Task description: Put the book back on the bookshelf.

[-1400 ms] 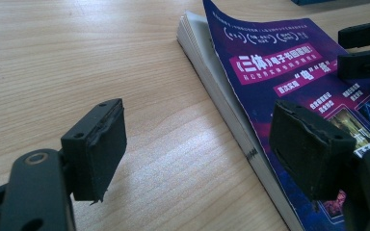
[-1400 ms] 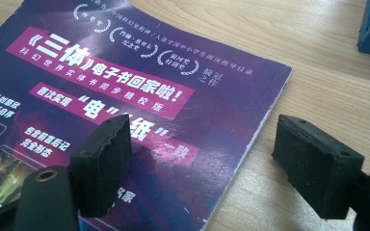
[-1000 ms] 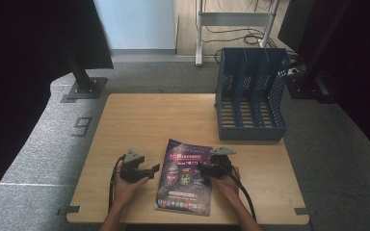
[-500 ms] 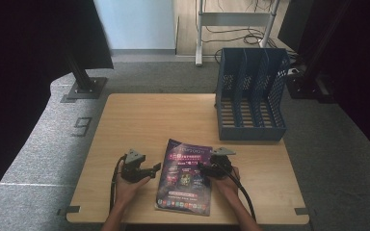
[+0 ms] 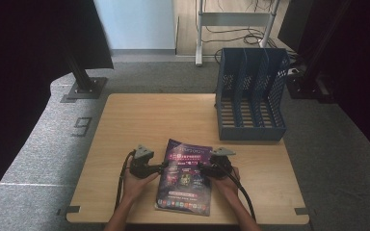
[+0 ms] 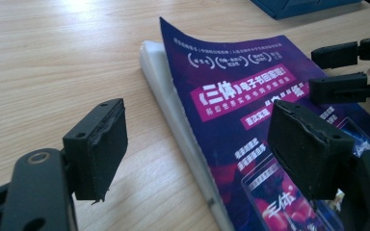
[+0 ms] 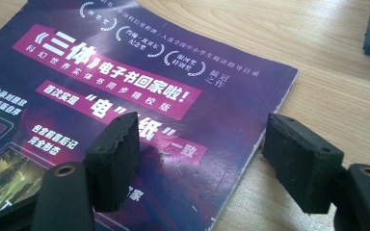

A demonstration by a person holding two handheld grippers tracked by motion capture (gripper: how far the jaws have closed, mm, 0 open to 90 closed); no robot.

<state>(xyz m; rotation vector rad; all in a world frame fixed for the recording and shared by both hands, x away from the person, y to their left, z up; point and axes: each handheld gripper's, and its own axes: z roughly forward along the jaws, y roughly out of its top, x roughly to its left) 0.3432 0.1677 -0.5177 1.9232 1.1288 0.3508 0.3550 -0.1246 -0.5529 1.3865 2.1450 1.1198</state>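
Nearest, at the table's (image 5: 125,115) front edge: two forearms entering from below, each hand on a gripper. Left gripper (image 5: 161,167) level at the magazine's (image 5: 185,185) left edge, jaws spread wide and clamping nothing; in the left gripper view, one pad over bare wood, the other over the purple cover, the white page edge between them. Right gripper (image 5: 201,167) at the opposite edge, jaws likewise parted and pressing on nothing; in the right gripper view, one pad above the cover, the other past the page edge over wood. Magazine (image 7: 125,96) flat on the table between both tools, near the front, cover up, far left corner slightly curled (image 6: 173,33). Farther back, on the right: blue file rack (image 5: 250,96), upright, well apart from the magazine. Beyond the table: grey carpet (image 5: 53,144) and a metal stand (image 5: 231,19).
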